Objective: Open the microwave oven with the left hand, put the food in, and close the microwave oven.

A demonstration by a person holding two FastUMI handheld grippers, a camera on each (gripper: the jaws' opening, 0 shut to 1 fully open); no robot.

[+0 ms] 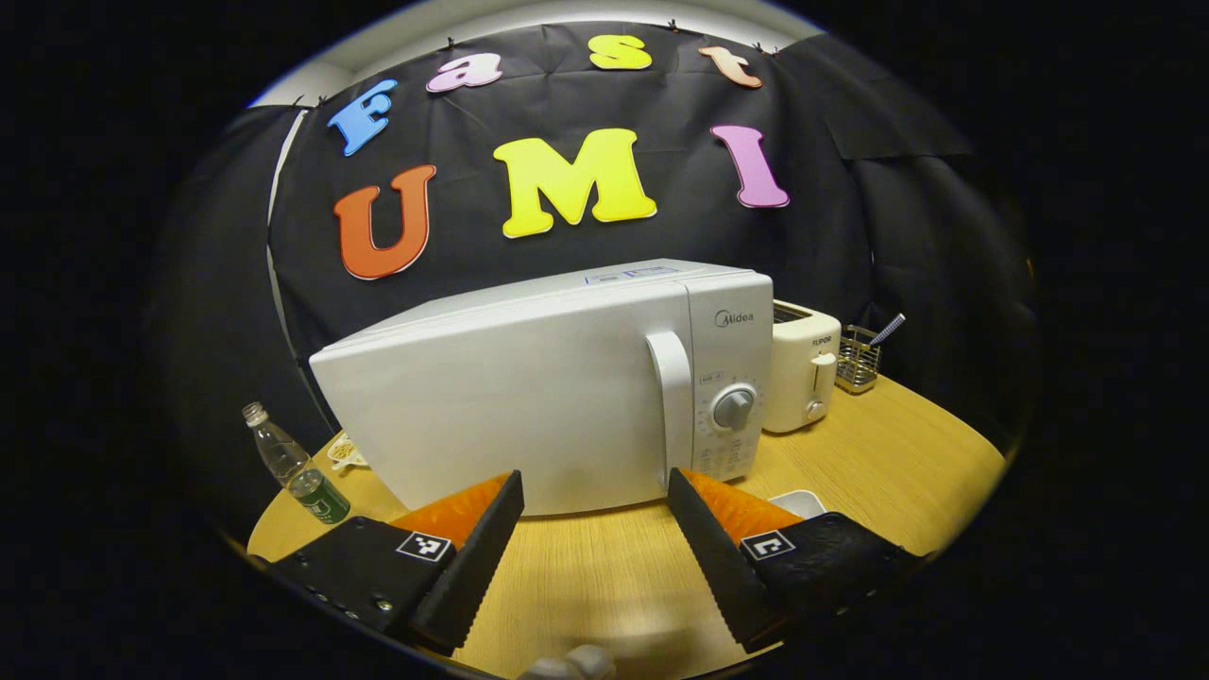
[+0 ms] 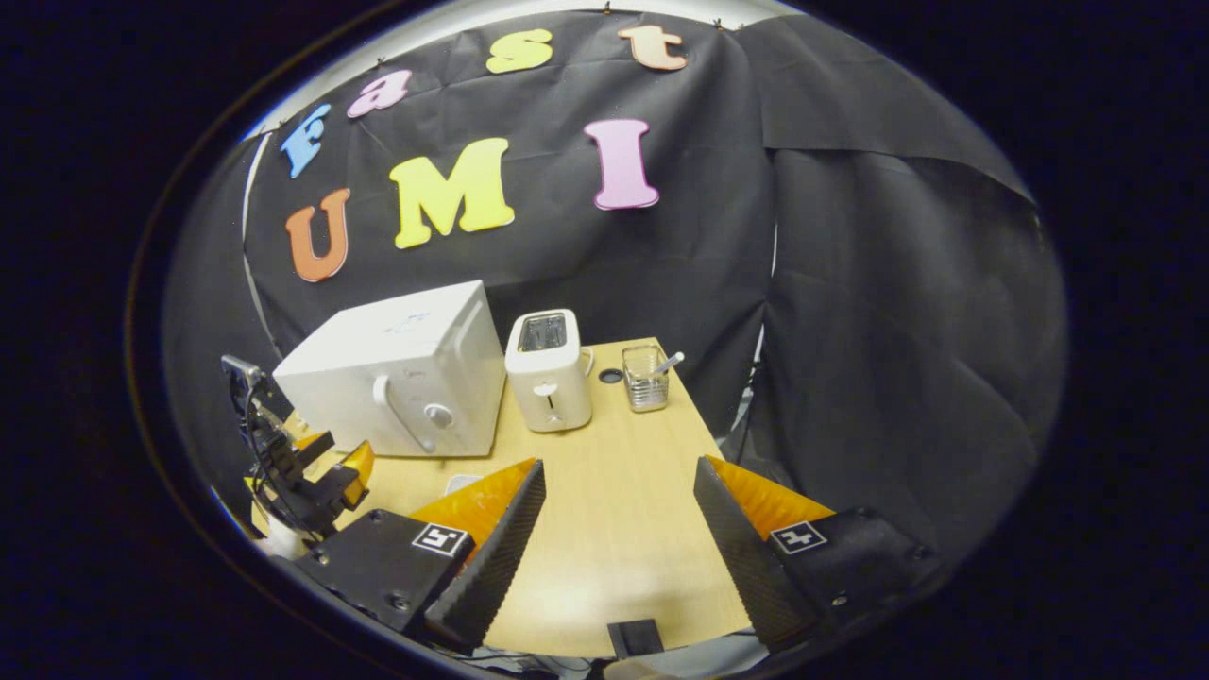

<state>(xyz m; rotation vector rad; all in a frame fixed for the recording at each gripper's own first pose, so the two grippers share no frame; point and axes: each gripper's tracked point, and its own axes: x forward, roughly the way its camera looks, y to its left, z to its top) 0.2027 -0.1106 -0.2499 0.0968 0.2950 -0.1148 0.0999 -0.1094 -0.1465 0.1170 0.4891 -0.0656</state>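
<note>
Both my tongs gape empty: left tongs, right tongs. Door handle at one o'clock; a skewed grab could slide the microwave.

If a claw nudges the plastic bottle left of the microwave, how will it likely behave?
The plastic bottle looks tall, narrow and mostly empty, so it is probably light and tips easily. Its round body would likely roll across the wooden table once down. Thin clear walls may flex under a squeeze.
</note>
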